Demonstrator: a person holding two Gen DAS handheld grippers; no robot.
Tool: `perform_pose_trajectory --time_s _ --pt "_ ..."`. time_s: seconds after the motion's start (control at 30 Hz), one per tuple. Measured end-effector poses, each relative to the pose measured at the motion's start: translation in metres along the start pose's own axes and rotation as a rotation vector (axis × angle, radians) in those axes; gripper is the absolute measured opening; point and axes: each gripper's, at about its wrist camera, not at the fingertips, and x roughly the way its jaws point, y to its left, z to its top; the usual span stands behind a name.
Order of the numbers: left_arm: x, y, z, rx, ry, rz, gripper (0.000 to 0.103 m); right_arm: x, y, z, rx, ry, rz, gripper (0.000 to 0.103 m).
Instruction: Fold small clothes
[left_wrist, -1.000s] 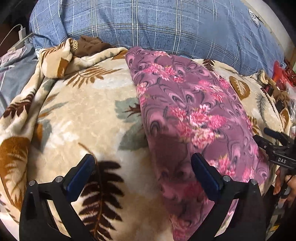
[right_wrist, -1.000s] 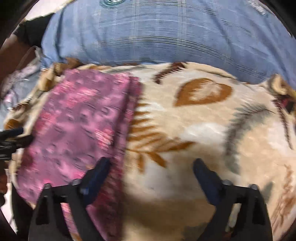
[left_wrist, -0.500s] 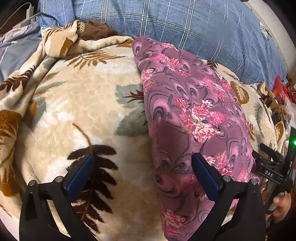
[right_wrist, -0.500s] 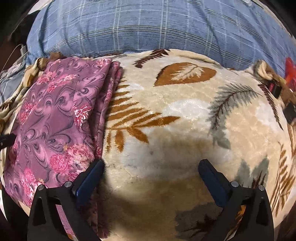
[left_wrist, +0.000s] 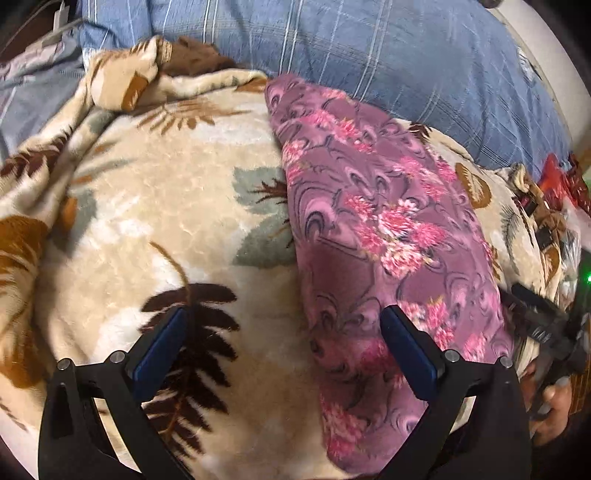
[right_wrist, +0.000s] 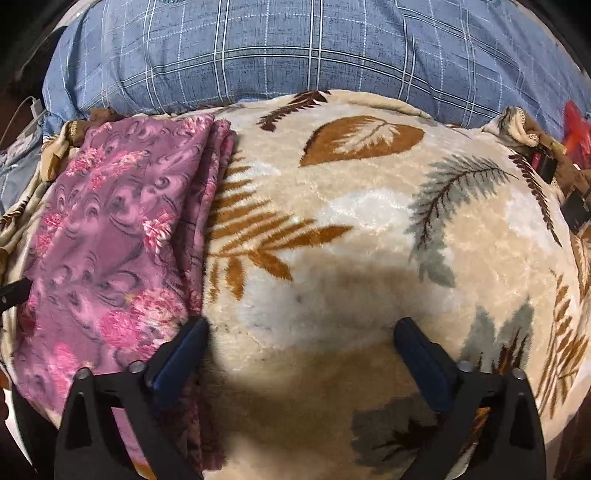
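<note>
Left wrist view: left gripper (left_wrist: 282, 334) spread wide, empty, above the folded purple floral garment's (left_wrist: 373, 236) long left edge on the leaf-print blanket (left_wrist: 155, 221). Risk: pinching blanket pile with the cloth.

Right wrist view: right gripper (right_wrist: 301, 345) wide but just narrowing, nothing between; bare blanket lies rightward.

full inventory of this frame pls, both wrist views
purple floral folded garment: 1, purple with pink flowers, lying on the blanket, between the two grippers
cream plush leaf-print blanket: 1, cream with brown and grey leaves, under the garment
blue plaid bedding: 1, blue with white lines, behind the blanket
white charger and cable: 1, white, far left edge
red item: 1, red, right edge, unclear what
left gripper: 1, black with blue pads, jaws open, empty
right gripper: 1, same, jaws open, just narrowing, empty
hand: 1, on the right gripper
</note>
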Motion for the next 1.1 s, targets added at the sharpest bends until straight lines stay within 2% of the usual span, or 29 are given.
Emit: perform_pose_trajectory --time_s 0.07,0.13,0.17,0.23,0.27,0.3,0.33,0.43,0.5,0.6,0.7,0.73,0.8,0.83,0.93,1.0,1.07,1.1 --pt "-0.006 -0.003 -0.002 0.035 -0.005 0.004 0.103 -0.019 -0.001 0.001 0.010 -0.052 0.133 0.089" --pt "-0.006 -0.007 -0.007 0.059 0.001 0.001 0.103 -0.028 0.003 0.000 0.006 -0.065 0.293 0.088" --pt "-0.004 -0.009 -0.010 0.065 0.007 -0.003 0.103 -0.028 0.007 -0.001 0.002 -0.061 0.323 0.088" --pt "0.008 -0.013 -0.015 0.080 0.038 0.002 0.103 -0.013 0.021 -0.004 -0.026 -0.002 0.308 0.087" --pt "0.018 -0.016 -0.020 0.089 0.069 0.025 0.103 -0.005 0.027 -0.007 -0.043 0.023 0.311 0.075" --pt "0.024 -0.017 -0.024 0.093 0.087 0.035 0.103 0.000 0.033 -0.010 -0.057 0.033 0.315 0.043" --pt "0.027 -0.017 -0.027 0.097 0.092 0.040 0.103 0.004 0.038 -0.015 -0.069 0.048 0.338 0.037" --pt "0.016 -0.019 -0.023 0.138 0.070 0.035 0.103 -0.006 0.039 -0.009 -0.090 -0.006 0.311 0.036" --pt "0.002 -0.019 -0.011 0.143 0.009 0.035 0.103 -0.013 0.034 0.002 -0.087 -0.043 0.316 0.038" --pt "-0.005 -0.020 0.014 0.126 -0.052 0.047 0.103 -0.013 0.020 0.029 0.002 -0.072 0.340 0.040" --pt "0.013 -0.021 0.040 0.099 -0.028 0.031 0.103 0.008 0.015 0.055 0.086 -0.043 0.375 0.040" --pt "0.021 -0.022 0.043 0.096 -0.022 0.043 0.103 0.020 0.018 0.062 0.104 -0.033 0.377 0.040" --pt "0.047 -0.024 0.047 0.105 0.005 0.114 0.103 0.037 0.028 0.069 0.086 -0.014 0.372 0.039" --pt "0.059 -0.024 0.048 0.107 0.030 0.119 0.103 0.051 0.037 0.070 0.051 0.024 0.327 0.038" --pt "0.061 -0.012 0.049 0.020 0.034 0.050 0.103 0.051 0.045 0.074 0.007 0.008 0.267 0.042" --pt "0.055 -0.005 0.049 -0.001 0.036 0.027 0.103 0.044 0.045 0.075 -0.025 0.013 0.208 0.057" --pt "0.045 -0.001 0.046 0.008 0.013 0.040 0.103 0.033 0.045 0.072 -0.083 0.012 0.133 0.060" --pt "0.037 0.001 0.043 0.019 -0.006 0.053 0.103 0.029 0.044 0.069 -0.110 0.018 0.096 0.065"
